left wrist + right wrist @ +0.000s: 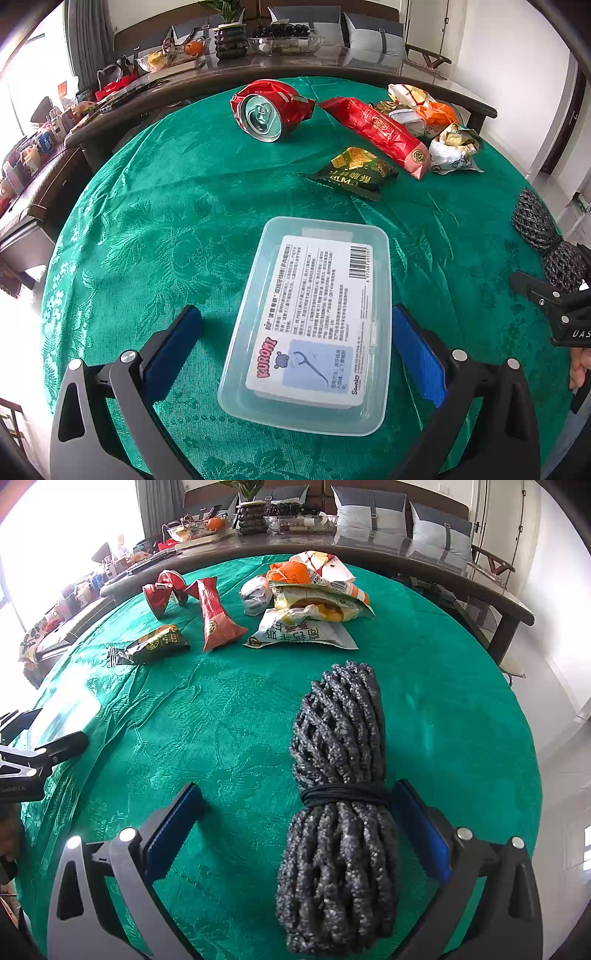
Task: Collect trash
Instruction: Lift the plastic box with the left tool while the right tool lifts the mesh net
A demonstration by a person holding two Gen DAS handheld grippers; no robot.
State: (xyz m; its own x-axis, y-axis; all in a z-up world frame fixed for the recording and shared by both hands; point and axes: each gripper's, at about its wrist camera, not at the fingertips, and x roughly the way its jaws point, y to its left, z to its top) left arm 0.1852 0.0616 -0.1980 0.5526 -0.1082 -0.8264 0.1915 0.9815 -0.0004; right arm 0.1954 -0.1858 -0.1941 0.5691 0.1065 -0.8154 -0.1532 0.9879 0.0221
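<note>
Light, crinkly wrappers (373,133) beyond the clear box (306,325) want pinching mid-body; both grippers, left (295,354) and right (295,834), stand released, grasping nothing.

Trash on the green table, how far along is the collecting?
Done: nothing visibly; the crushed can, red wrapper, green snack bag and wrapper pile all lie on the cloth. In hand: nothing gripped. The left claw stands open around the clear plastic box; the right claw stands open around the grey yarn bundle. Left: all of the trash.
</note>
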